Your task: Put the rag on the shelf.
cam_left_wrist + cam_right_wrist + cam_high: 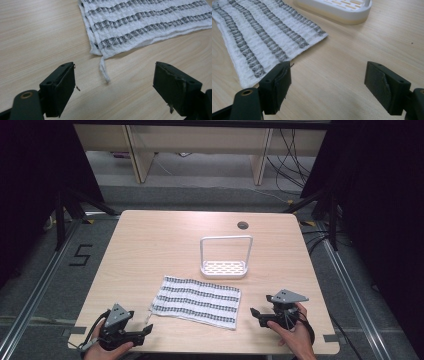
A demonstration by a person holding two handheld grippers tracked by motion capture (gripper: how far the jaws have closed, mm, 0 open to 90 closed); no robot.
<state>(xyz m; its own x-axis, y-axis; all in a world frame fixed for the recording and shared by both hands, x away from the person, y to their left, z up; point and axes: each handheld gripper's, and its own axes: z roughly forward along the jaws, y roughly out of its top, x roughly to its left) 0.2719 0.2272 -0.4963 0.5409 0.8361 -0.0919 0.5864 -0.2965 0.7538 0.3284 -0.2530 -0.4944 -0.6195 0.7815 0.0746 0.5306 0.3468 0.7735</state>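
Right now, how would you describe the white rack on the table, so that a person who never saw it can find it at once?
On the wooden table, look past the striped cloth, toward the far side. There stands the white rack: a slotted oval tray with a tall square handle arching over it. It is the one rigid, upright thing; the cloth lies flat.

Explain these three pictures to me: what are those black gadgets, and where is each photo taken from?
A person sits at a wooden table with a hand-held gripper in each hand: the left gripper and the right gripper. The wide picture comes from a camera overhead. The other two come from cameras riding on each gripper, looking out between its two black jaws. On the table lie a striped cloth and, beyond it, a white slotted rack with a tall handle. Both grippers are open and hold nothing.
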